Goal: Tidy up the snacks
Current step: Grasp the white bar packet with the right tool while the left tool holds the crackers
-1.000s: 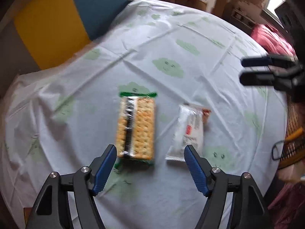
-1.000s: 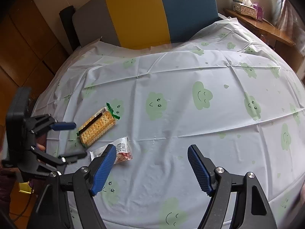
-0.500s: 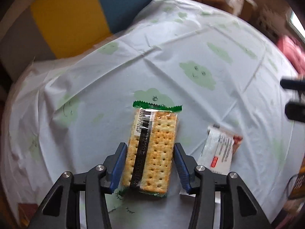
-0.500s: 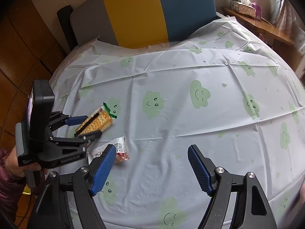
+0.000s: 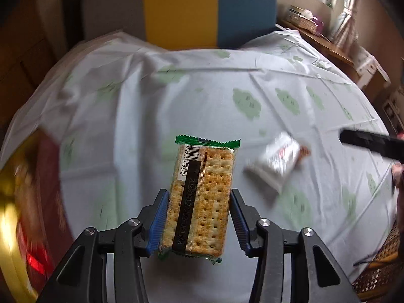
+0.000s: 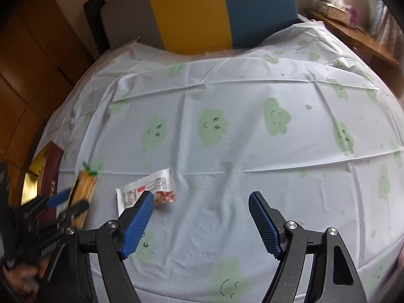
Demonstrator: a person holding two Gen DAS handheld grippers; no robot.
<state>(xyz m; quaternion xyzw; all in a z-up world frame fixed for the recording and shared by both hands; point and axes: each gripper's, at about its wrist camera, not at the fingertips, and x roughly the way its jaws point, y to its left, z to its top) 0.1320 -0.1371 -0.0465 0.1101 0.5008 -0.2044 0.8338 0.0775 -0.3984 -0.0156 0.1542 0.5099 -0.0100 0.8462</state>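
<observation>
My left gripper [image 5: 199, 217] is shut on a clear pack of crackers [image 5: 202, 197] with green ends, its blue pads pressing the two long sides, and the pack hangs above the cloud-print tablecloth [image 5: 156, 106]. A white snack packet [image 5: 275, 161] lies on the cloth to the right of it. In the right wrist view the cracker pack [image 6: 83, 192] and left gripper [image 6: 63, 204] are at the far left. My right gripper [image 6: 202, 217] hovers over the cloth with its jaws closing and nothing between them. The white packet [image 6: 146, 192] lies just beyond its left fingertip [image 6: 141, 217].
A dark red and gold box [image 6: 50, 166] sits at the table's left edge, blurred in the left wrist view [image 5: 38, 176]. A grey, yellow and blue seat back [image 6: 202, 12] stands behind the table. A wooden shelf [image 6: 353, 32] with a tissue box is at the far right.
My left gripper closed on the cracker pack, lifted it off the cloth and swung it left while rolling. The right gripper's jaws narrowed a little and it stayed in place.
</observation>
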